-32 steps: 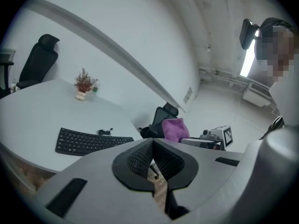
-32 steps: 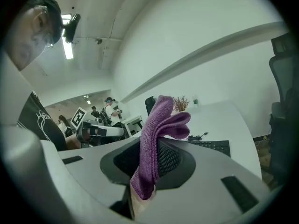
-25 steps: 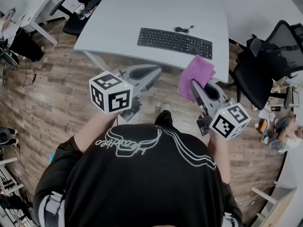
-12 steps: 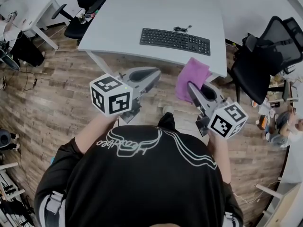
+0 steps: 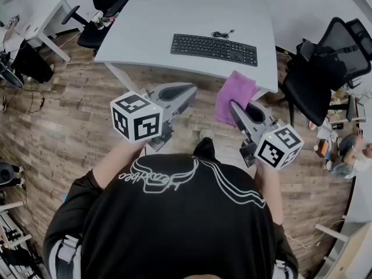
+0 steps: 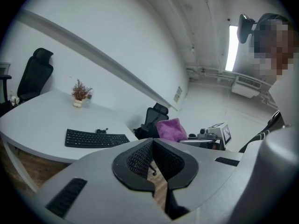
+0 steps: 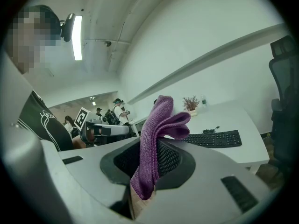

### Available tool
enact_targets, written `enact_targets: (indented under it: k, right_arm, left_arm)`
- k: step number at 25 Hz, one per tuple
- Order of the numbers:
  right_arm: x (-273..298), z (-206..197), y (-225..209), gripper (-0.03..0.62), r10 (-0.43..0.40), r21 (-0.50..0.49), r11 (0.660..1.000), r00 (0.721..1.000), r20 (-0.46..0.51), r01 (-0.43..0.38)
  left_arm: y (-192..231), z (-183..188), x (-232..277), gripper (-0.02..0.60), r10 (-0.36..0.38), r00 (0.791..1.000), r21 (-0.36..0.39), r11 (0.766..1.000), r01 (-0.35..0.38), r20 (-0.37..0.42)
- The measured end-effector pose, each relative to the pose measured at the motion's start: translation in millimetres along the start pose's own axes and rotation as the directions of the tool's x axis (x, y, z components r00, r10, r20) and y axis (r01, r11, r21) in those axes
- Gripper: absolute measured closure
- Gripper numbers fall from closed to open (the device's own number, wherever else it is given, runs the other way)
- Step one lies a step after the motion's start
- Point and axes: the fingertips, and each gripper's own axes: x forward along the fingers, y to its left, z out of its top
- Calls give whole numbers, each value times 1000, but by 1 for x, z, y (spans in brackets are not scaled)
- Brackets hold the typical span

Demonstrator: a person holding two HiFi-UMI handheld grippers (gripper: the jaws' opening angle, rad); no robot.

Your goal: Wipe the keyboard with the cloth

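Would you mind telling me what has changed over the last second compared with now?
The right gripper, carrying the purple cloth, drifted slightly left in the head view; nothing was grasped or released. The purple cloth stays clamped in its fingers, the left gripper stays shut and empty, and the keyboard lies untouched on the desk.

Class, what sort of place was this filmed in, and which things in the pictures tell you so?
Most likely an office: a grey desk carrying a black keyboard, black swivel chairs around it, and wood-look flooring underneath.
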Motion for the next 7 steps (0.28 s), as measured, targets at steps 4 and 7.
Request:
enact_targets:
  k: [4, 7]
  right_arm:
    - [0, 0, 0, 540, -3, -3, 1000, 1000, -8, 3]
    - [2, 1, -1, 540, -6, -4, 1000, 1000, -5, 6]
  left_arm:
    - [1, 2, 1, 575, -5, 1000, -2, 1000, 5, 4]
    - [3, 3, 1, 575, -7, 1000, -1, 1000, 7, 5]
